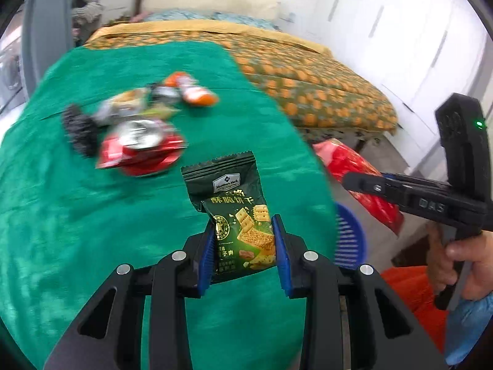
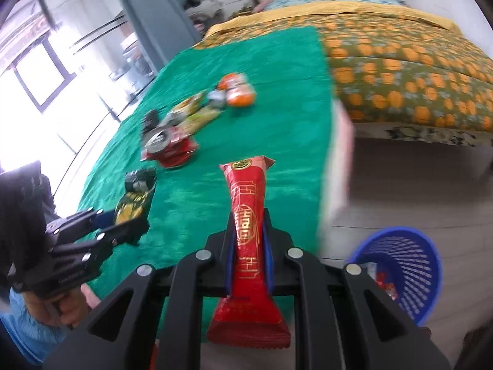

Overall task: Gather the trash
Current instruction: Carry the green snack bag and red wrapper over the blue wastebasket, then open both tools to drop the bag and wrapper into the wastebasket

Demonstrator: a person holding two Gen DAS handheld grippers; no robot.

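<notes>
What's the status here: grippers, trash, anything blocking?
Left gripper shut on green snack packet. Right gripper shut on red wrapper. More wrappers on green cloth. Blue basket on floor, unobstructed.

A red wrapper (image 2: 248, 246) w/ gold print is clamped upright between the pads of the right gripper (image 2: 249, 240), over the near edge of the green cloth (image 2: 246, 71). At left, a dark green snack pack (image 2: 135, 197) is pinched by the left gripper (image 2: 123, 220). More wrappers (image 2: 185, 123) are piled, blurred, mid-cloth. A blue basket (image 2: 403, 271) is seen on the floor, off the cloth's right edge.
</notes>
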